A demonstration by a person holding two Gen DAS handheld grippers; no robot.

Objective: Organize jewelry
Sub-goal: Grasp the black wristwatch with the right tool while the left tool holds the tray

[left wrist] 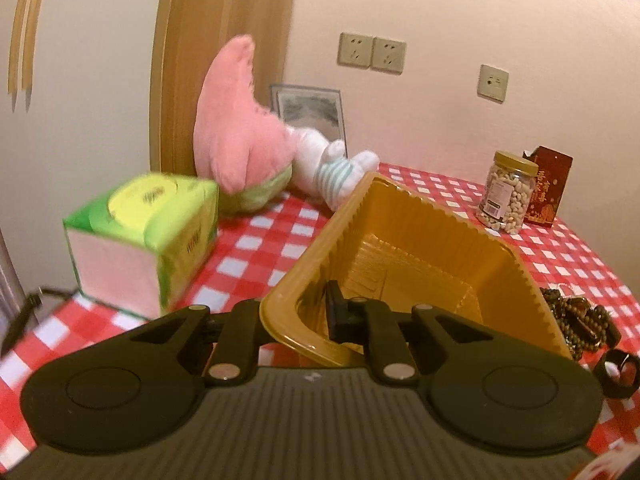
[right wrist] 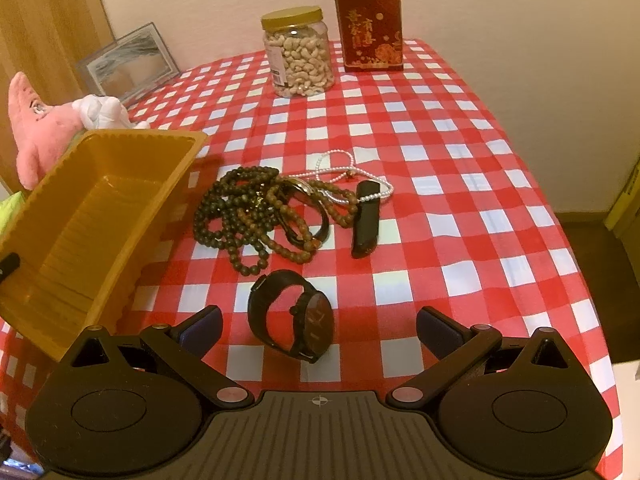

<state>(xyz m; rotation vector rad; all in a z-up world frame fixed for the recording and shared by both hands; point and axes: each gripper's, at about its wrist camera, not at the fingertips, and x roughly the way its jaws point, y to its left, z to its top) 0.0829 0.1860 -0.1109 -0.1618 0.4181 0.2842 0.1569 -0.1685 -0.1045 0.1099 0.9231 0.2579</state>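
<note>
My left gripper (left wrist: 298,310) is shut on the near wall of an orange plastic tray (left wrist: 432,216), one finger inside and one outside. The tray is empty and hangs tilted above the checked cloth, at the left of the right wrist view (right wrist: 120,148). My right gripper (right wrist: 318,326) stands open over a black wristwatch (right wrist: 294,316), which rests on its side between the fingers and touches neither. Beyond it lies a tangle of dark and brown bead strings (right wrist: 248,216) with a second watch (right wrist: 308,196), a white pearl string (right wrist: 344,168) and a black oblong piece (right wrist: 366,220).
A cashew jar (right wrist: 298,56) and a red box (right wrist: 368,26) stand at the back of the table. A pink plush (left wrist: 240,128), a white plush, a picture frame (right wrist: 128,64) and a green tissue pack (left wrist: 148,240) crowd the left. The table edge (right wrist: 560,208) drops off on the right.
</note>
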